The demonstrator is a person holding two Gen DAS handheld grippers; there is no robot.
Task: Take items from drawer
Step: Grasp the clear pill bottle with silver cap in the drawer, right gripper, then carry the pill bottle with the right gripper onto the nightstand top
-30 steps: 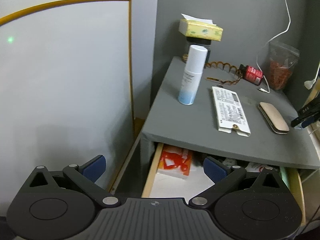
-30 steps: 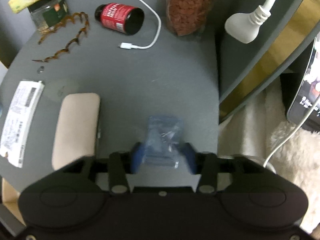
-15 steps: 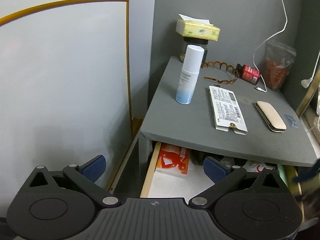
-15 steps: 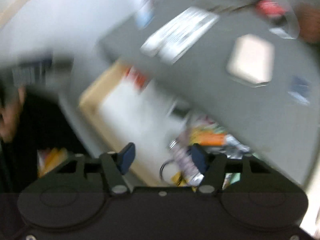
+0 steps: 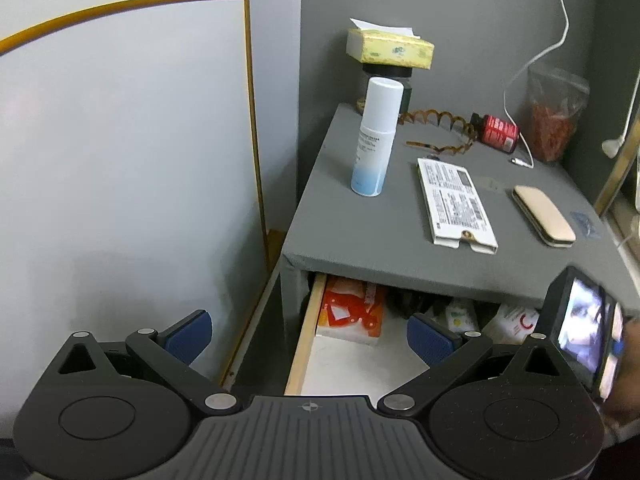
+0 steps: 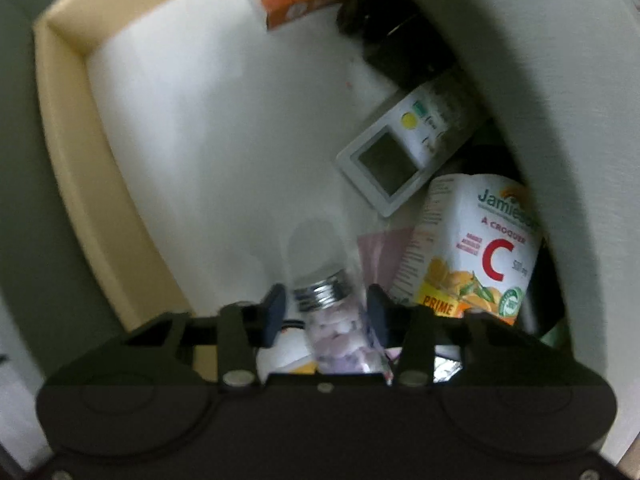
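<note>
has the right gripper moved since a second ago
Yes. The right gripper has gone from above the nightstand top down into the drawer, now straddling a small vial.

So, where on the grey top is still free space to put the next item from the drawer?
The grey top is bare in front of the spray bottle, left of the white card, down to the front edge. A narrower strip lies between the card and the beige case. The back right is crowded: headband, red bottle, cable, snack bag.
</note>
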